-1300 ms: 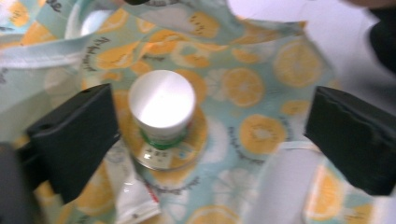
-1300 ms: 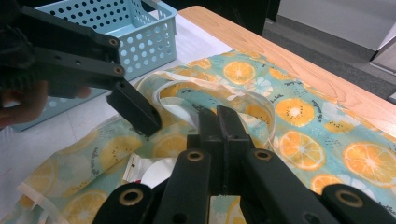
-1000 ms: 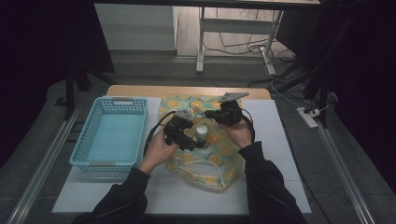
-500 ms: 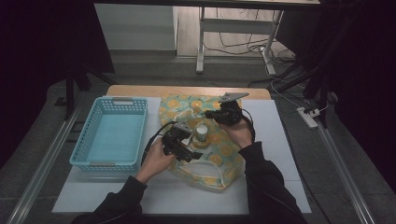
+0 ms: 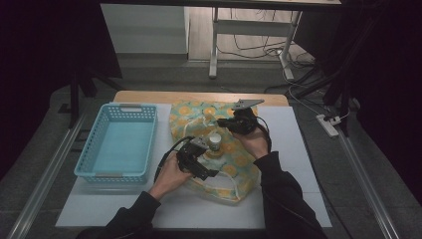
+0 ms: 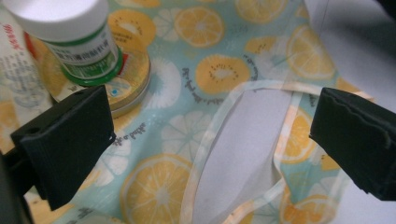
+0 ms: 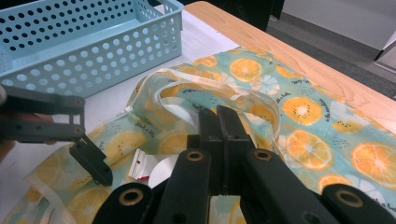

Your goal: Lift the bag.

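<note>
White sheeting covered the counter (image 5: pixel 303 164) under a fruit-print bag (image 5: pixel 234 174). Left tongs (image 6: pixel 210 140) stood wide open and empty, the bag's pale handle loop (image 6: pixel 243 135) lying between the jaws, its long axis running away from them. Right tongs (image 7: pixel 219 135) were clamped shut on the bag's fabric (farther edge). A white-capped bottle (image 6: pixel 70 37) stood just beyond the left jaw, a blue basket (image 5: pixel 119 144) well apart.

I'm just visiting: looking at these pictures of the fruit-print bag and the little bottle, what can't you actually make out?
- Bottle label: left gripper view, print blurred, top cut by the edge.
- Round tin under the bottle: partly covered by it and by the left gripper jaw.
- What the right gripper pinches: right gripper view, its shut jaws hide the bag fabric there.
- Packet beside the bottle: mostly hidden behind the gripper.
</note>
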The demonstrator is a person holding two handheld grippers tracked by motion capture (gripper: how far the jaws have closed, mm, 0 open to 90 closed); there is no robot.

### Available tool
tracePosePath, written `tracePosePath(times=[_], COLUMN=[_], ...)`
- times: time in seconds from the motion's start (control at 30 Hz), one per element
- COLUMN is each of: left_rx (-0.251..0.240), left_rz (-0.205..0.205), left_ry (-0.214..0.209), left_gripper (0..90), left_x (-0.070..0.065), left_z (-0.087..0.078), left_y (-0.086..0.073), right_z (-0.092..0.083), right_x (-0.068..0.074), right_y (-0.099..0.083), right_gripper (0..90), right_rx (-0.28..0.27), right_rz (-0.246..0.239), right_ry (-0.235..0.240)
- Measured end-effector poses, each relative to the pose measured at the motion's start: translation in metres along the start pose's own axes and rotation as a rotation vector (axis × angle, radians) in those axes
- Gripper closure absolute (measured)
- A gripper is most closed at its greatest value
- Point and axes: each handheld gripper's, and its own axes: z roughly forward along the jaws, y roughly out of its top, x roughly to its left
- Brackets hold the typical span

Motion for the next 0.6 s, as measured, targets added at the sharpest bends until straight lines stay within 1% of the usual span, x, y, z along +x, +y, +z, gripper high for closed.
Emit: tracePosePath(times=[0.23, 0.43, 0.47, 0.6], left_rx=[0.050, 0.072, 0.077, 0.088], left_rz=[0.062, 0.065, 0.065, 0.058], left_ry=[0.027, 0.022, 0.026, 0.020], left_gripper=[0.0, 0.0, 0.0, 0.0], left_x=[-0.002, 0.000, 0.000, 0.001], left_z=[0.017, 0.028, 0.029, 0.035], left_y=[-0.004, -0.009, -0.009, -0.011], right_z=[0.000, 0.000, 0.000, 0.000], right_x=[0.000, 0.000, 0.000, 0.000], right_y=[0.000, 0.000, -0.001, -0.001], right_gripper=[90.0, 90.0, 90.0, 90.0], right_rx=[0.001, 0.002, 0.003, 0.006], right_rz=[0.000, -0.001, 0.000, -0.002], right_ry=[0.001, 0.003, 0.003, 0.003])
